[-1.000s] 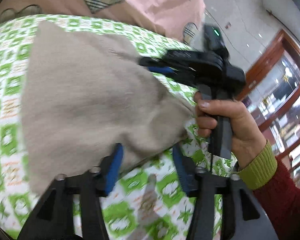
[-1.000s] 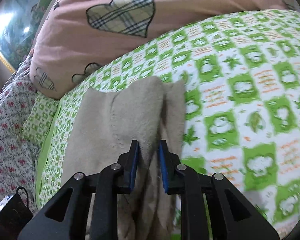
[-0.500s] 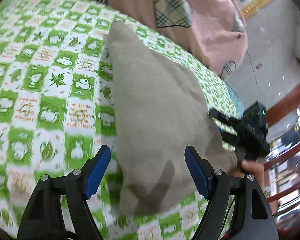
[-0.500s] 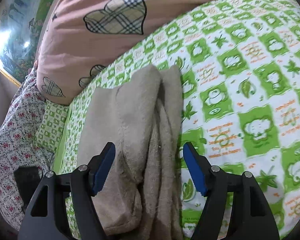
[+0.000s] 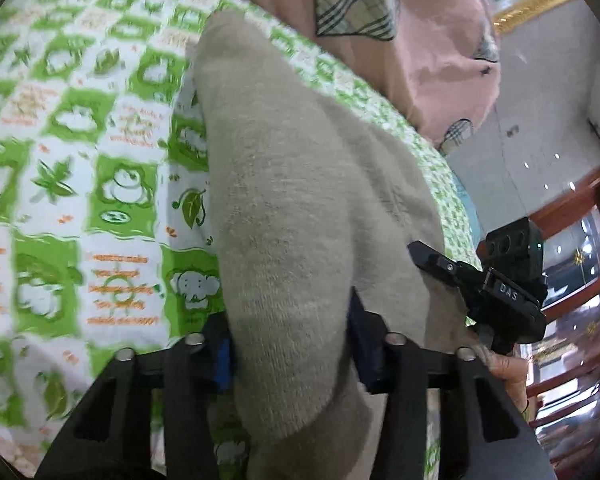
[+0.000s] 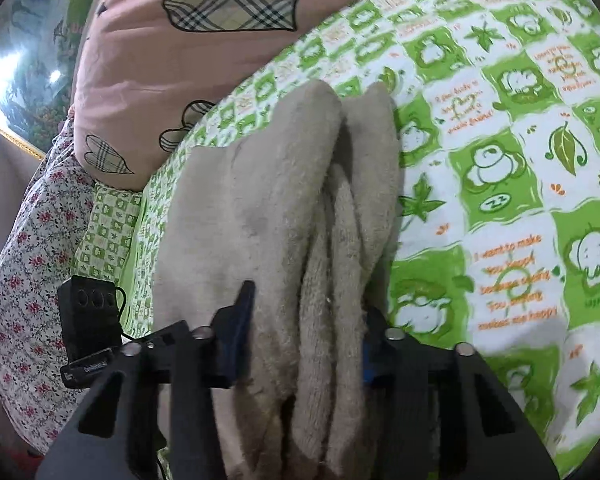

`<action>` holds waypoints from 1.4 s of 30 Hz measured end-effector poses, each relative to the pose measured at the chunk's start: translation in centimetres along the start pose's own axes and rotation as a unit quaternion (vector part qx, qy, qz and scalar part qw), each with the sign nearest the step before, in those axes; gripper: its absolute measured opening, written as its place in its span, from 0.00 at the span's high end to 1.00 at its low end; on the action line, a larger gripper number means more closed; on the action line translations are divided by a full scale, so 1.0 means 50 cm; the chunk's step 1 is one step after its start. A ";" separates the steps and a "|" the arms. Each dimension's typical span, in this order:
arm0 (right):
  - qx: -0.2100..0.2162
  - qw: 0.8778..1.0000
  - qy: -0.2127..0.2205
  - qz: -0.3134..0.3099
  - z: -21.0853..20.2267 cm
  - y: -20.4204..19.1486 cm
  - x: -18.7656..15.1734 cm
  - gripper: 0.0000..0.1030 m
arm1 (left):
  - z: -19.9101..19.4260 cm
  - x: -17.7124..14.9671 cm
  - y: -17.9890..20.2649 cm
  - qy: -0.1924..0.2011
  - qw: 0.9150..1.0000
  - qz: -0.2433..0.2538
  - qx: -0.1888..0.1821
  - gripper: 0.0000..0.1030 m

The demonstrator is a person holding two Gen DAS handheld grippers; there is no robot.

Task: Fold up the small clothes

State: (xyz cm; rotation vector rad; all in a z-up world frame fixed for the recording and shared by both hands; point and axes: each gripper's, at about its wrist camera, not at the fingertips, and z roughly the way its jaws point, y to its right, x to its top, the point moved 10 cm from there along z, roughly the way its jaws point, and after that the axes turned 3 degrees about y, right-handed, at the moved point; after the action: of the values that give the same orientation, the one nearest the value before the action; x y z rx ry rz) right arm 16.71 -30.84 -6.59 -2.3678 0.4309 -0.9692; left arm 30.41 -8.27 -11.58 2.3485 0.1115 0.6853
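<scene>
A beige fleecy garment lies folded lengthwise on a green-and-white patterned bed sheet. My left gripper has the garment's near end between its blue pads, its jaws closing and pressing on the cloth. In the right wrist view the same garment shows several stacked folds. My right gripper straddles that bundle, jaws closing, with both pads against the cloth. The right tool's black body sits at the garment's right edge, held by a hand.
A pink quilt with plaid hearts is heaped at the far end of the bed. Floral fabric lies beyond the bed's left side. A wooden glass-fronted cabinet and a tiled floor stand to the right of the bed.
Both grippers opened wide half a second ago and have since narrowed onto the cloth. The left one swung round and came in over the garment's near end. The right barely moved.
</scene>
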 end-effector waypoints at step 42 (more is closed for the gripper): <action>0.025 0.994 -0.002 -0.102 0.084 -0.278 -0.133 0.51 | -0.414 -0.097 -0.258 0.118 0.986 -0.088 0.074 0.30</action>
State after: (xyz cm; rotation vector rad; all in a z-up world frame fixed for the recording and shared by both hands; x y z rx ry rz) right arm 16.35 -14.99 -4.53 -2.4022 0.1630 -1.0515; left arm 17.13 12.58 -8.84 2.3516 0.4844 0.8889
